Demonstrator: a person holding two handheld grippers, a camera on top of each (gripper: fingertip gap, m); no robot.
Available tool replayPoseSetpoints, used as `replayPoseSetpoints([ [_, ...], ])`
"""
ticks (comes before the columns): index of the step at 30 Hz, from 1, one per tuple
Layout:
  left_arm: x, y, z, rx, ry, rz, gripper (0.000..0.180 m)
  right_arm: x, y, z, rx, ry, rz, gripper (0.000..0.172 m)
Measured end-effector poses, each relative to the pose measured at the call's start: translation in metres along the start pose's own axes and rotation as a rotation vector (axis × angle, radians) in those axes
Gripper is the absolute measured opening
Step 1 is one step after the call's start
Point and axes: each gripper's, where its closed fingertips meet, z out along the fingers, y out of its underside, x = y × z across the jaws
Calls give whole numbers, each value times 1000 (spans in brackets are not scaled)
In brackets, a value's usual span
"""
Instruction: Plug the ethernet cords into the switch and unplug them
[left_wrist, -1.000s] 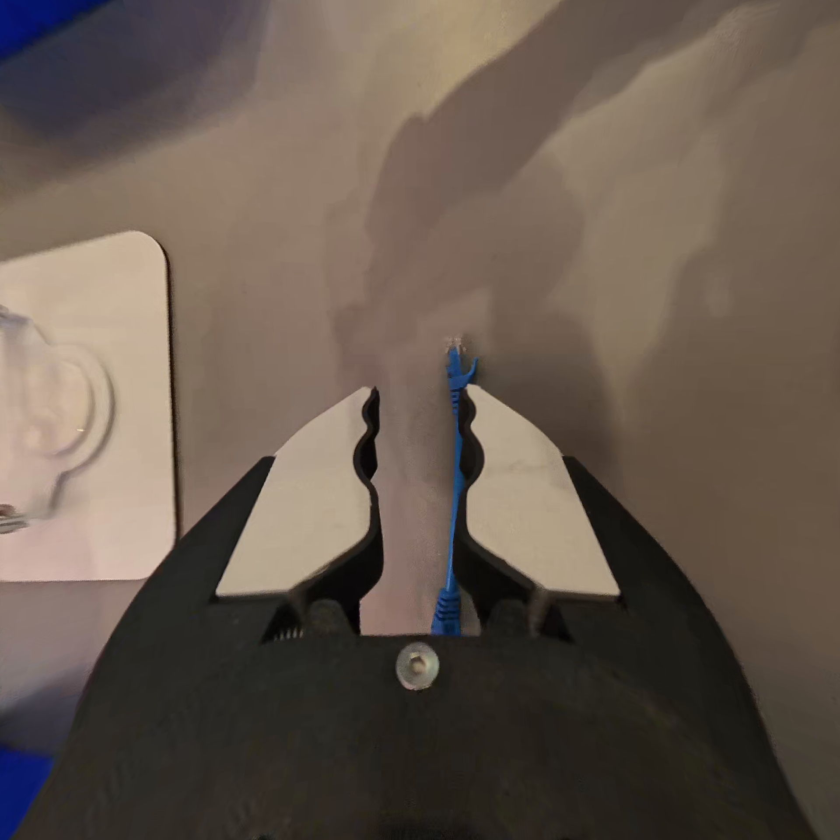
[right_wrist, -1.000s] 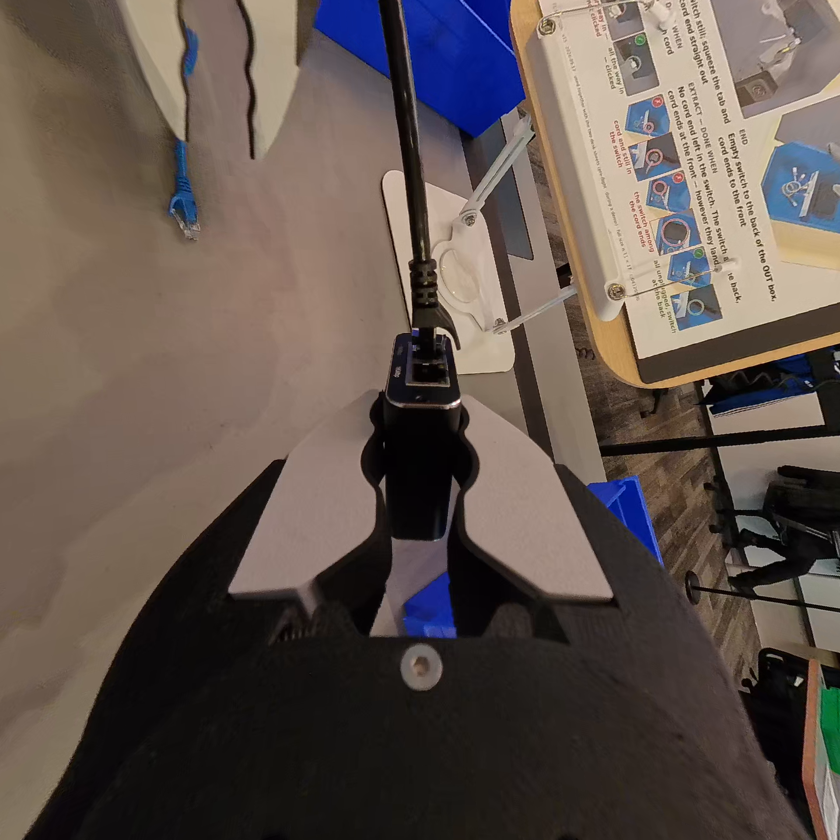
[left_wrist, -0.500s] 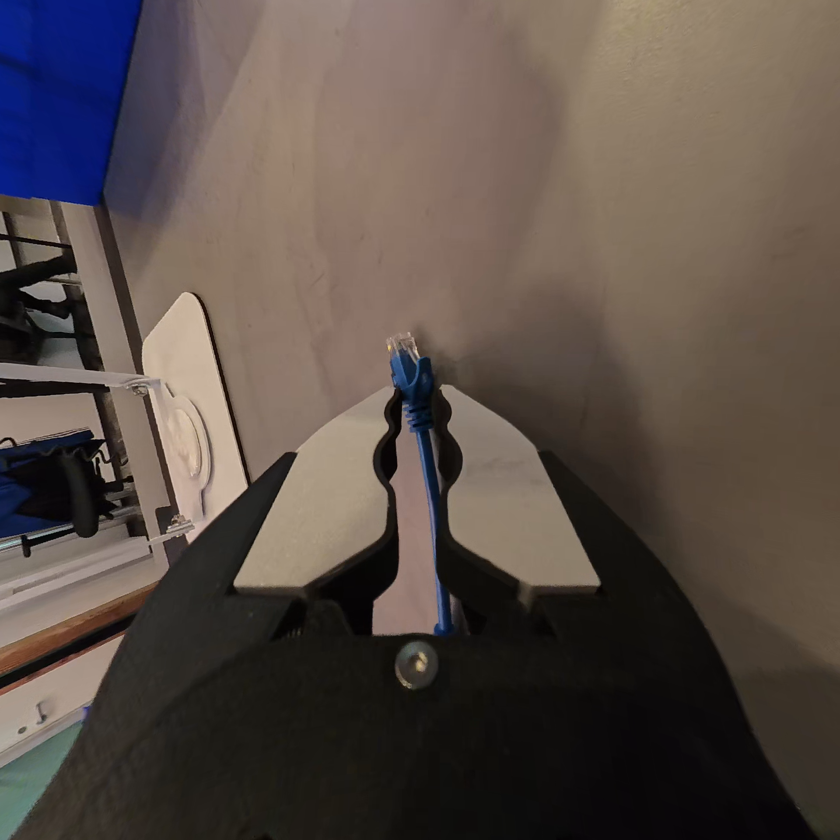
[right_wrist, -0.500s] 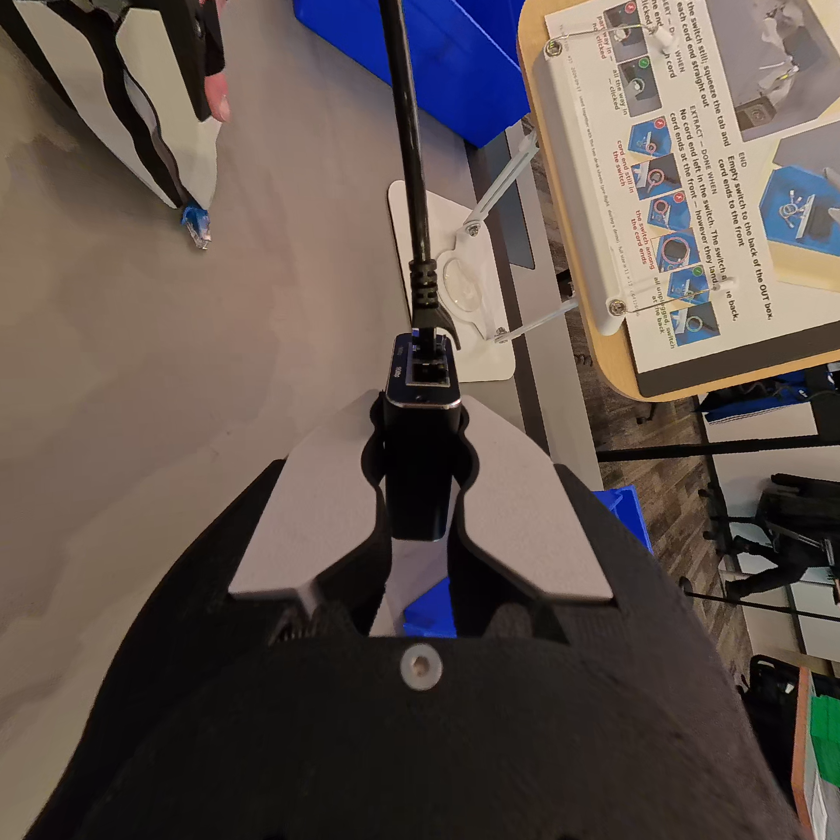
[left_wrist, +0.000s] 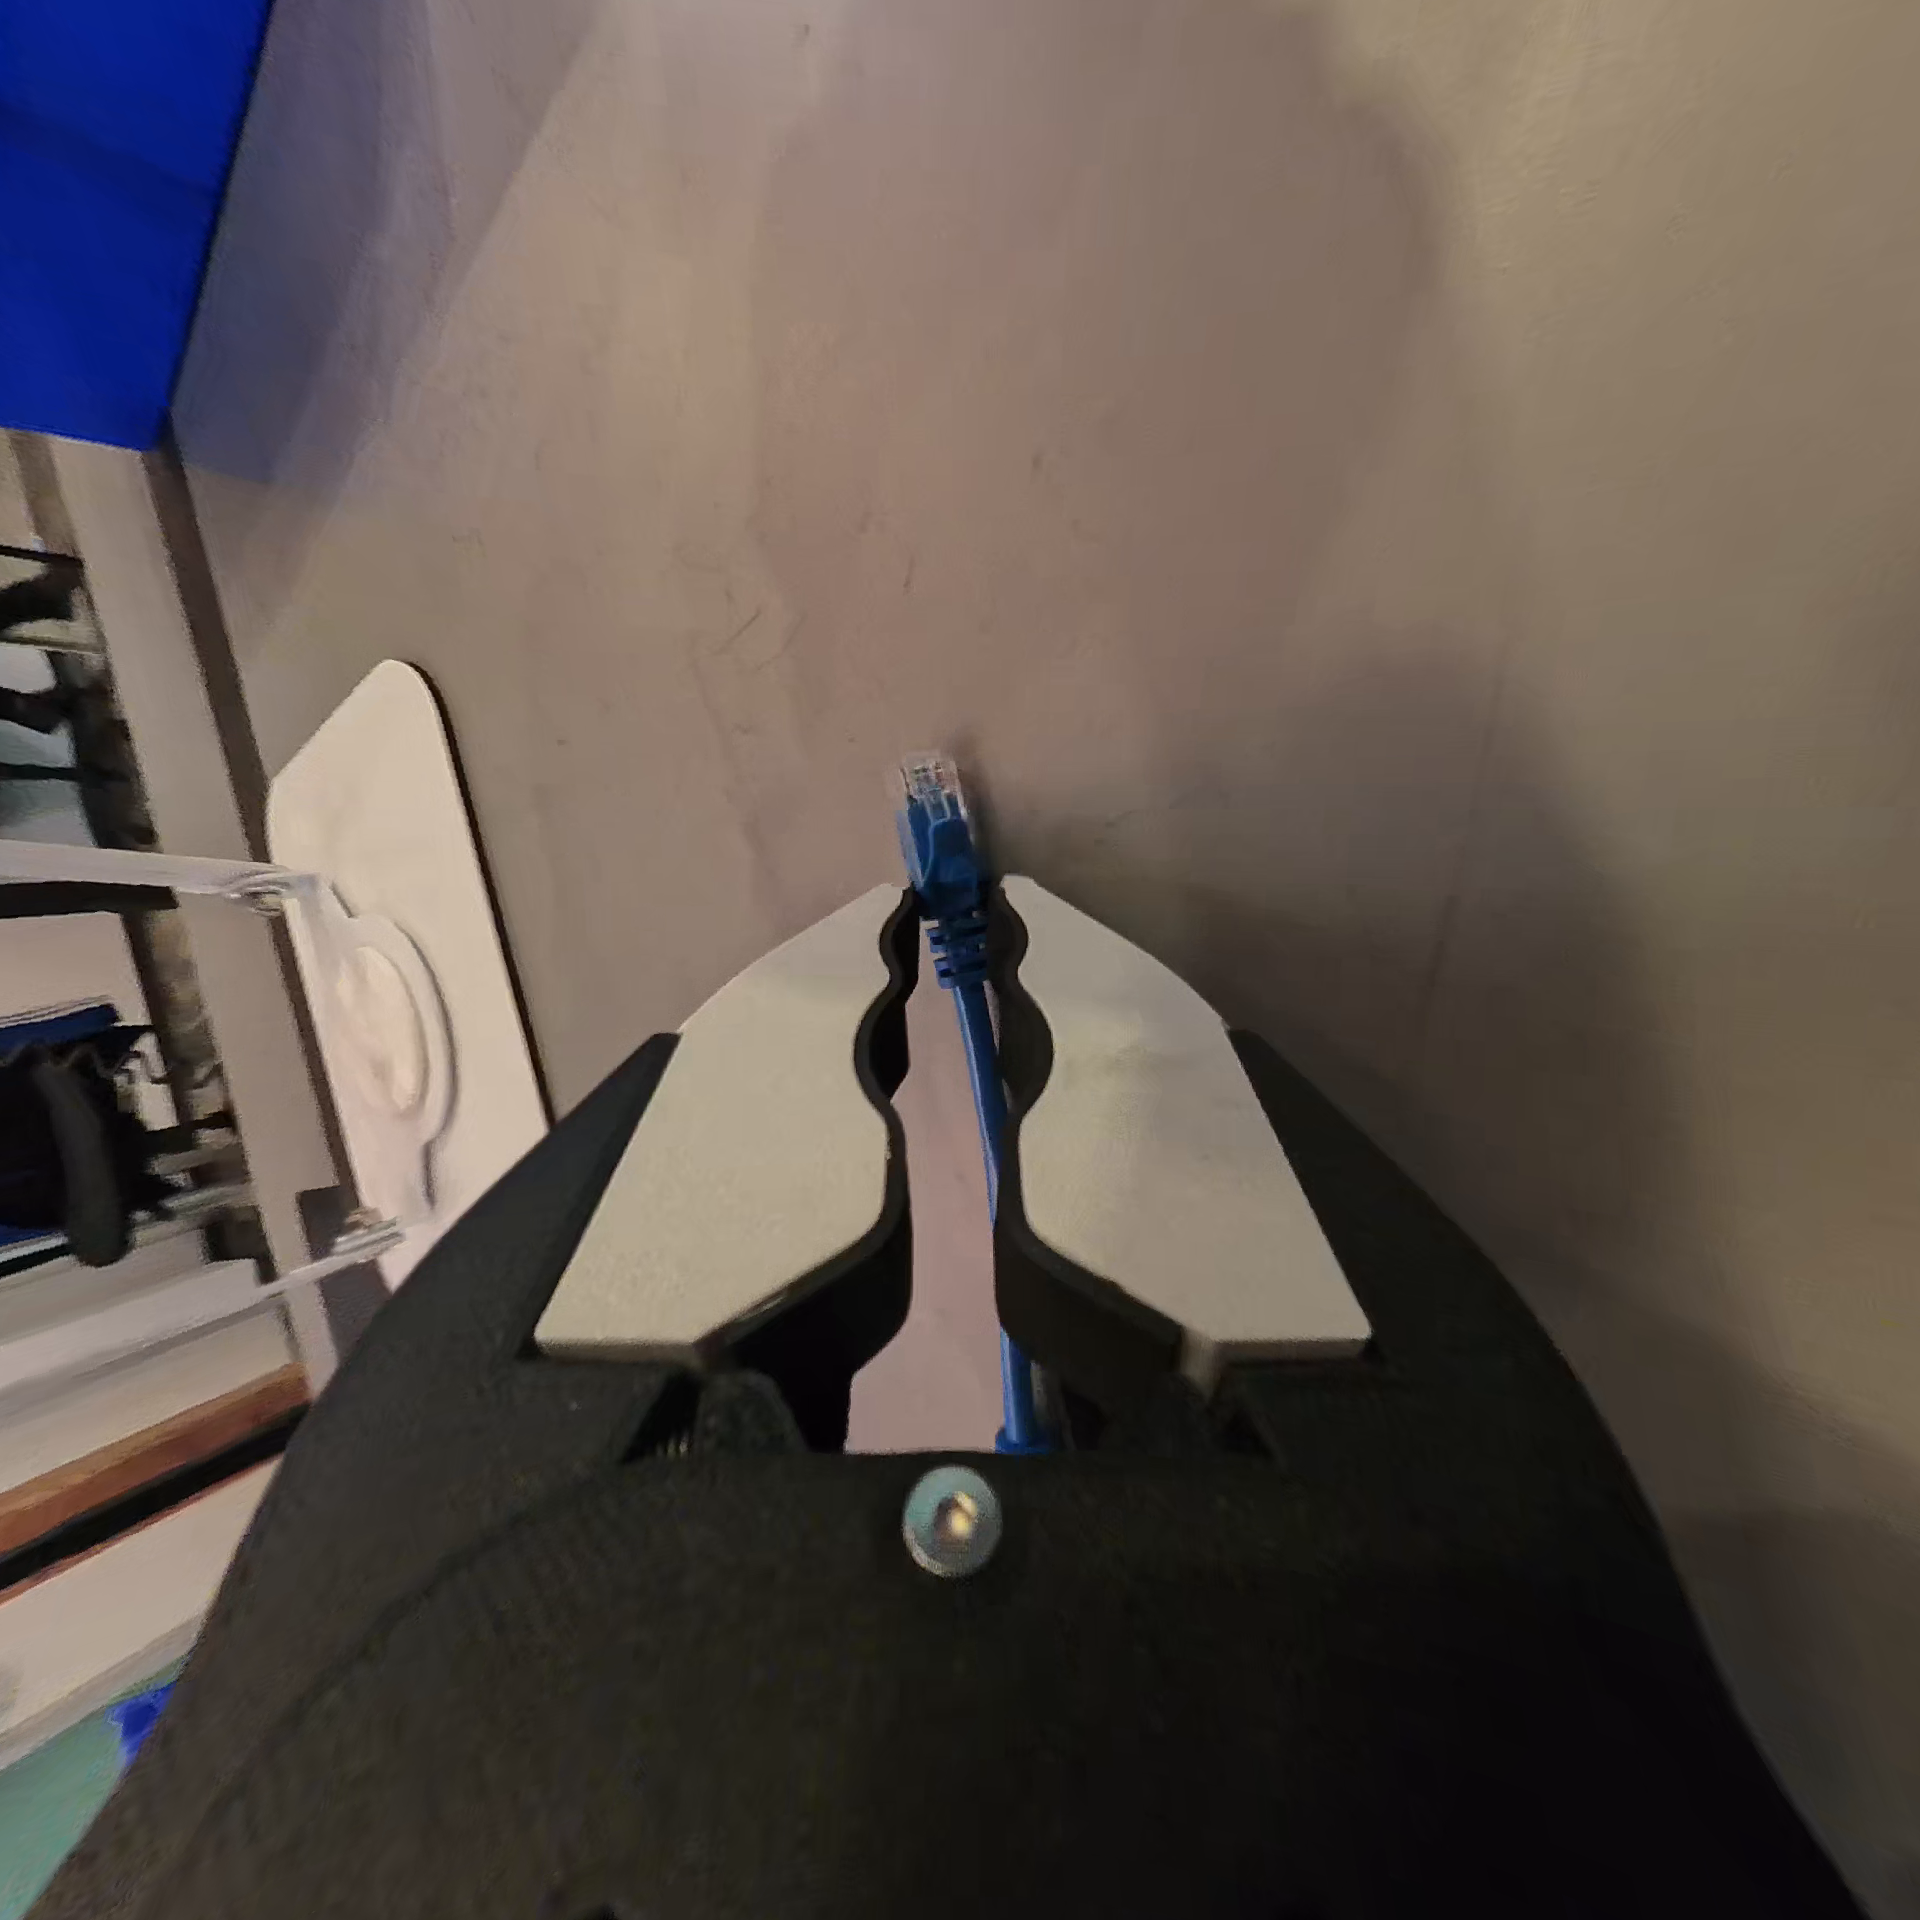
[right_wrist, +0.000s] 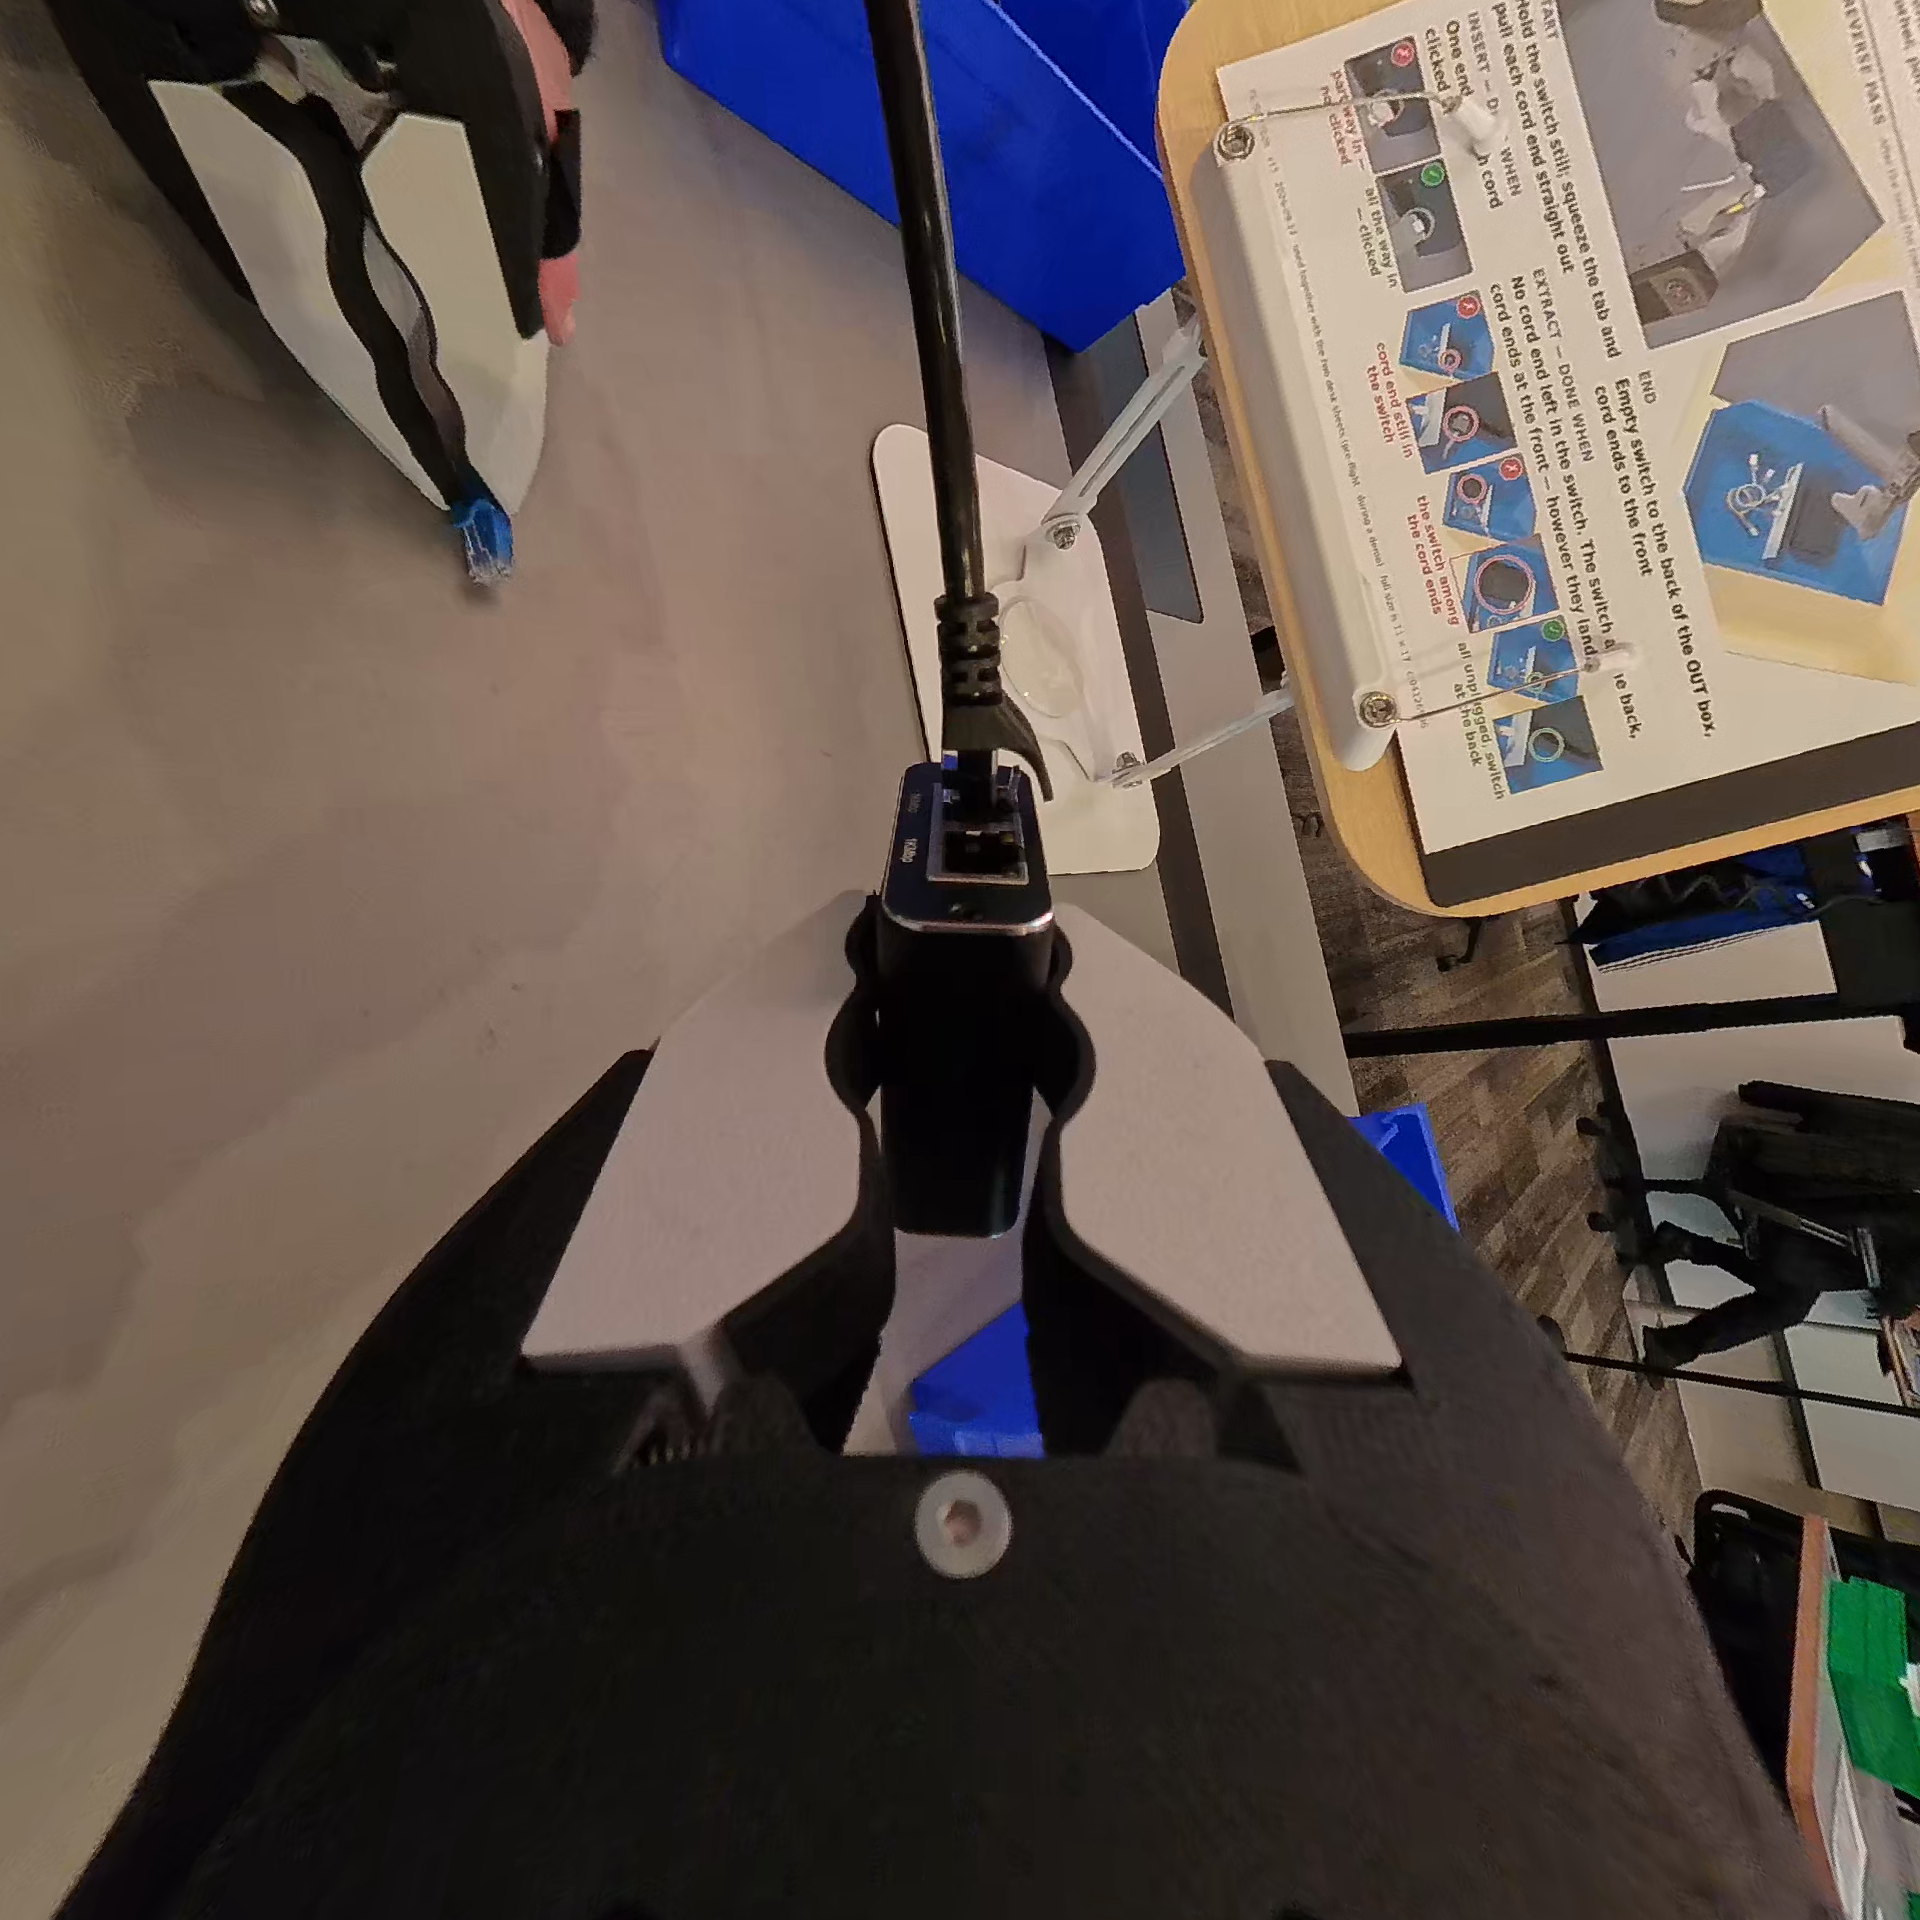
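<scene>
My left gripper (left_wrist: 951, 902) is shut on the blue ethernet cord (left_wrist: 943, 883) just behind its clear plug, which sticks out past the fingertips above the grey table (left_wrist: 1039, 416). The same gripper shows in the right wrist view at the upper left (right_wrist: 473, 499), with the blue plug (right_wrist: 486, 540) pointing down from its tips. My right gripper (right_wrist: 961, 935) is shut on the small black switch (right_wrist: 961, 1039) and holds it with its ports facing away. A black ethernet cord (right_wrist: 940, 364) is plugged into the far port. The near port (right_wrist: 980, 854) is empty.
A white stand base (right_wrist: 1081, 810) with a clear bracket sits at the table's right edge and carries a wooden board with an instruction sheet (right_wrist: 1558, 416). A blue bin (right_wrist: 935, 135) stands at the back. Beyond the table edge are floor and dark equipment (right_wrist: 1766, 1195). The left gripper's tips are roughly 25 cm from the right gripper's.
My left gripper's pads closed on the blue cord behind its plug and lifted it off the table, turning. My right gripper kept still with the switch.
</scene>
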Motion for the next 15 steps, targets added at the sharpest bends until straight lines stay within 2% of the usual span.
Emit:
replayPoseSetpoints([
  [5, 0, 1, 3, 35, 166, -160, 12, 0, -2, -1, -3, 0, -1, 26],
  [11, 2, -3, 7, 155, 363, -403, 13, 2, -2, -4, -3, 2, 4, 26],
  [15, 2, -3, 7, 145, 389, -417, 13, 1, -2, -3, 0, -3, 10, 26],
])
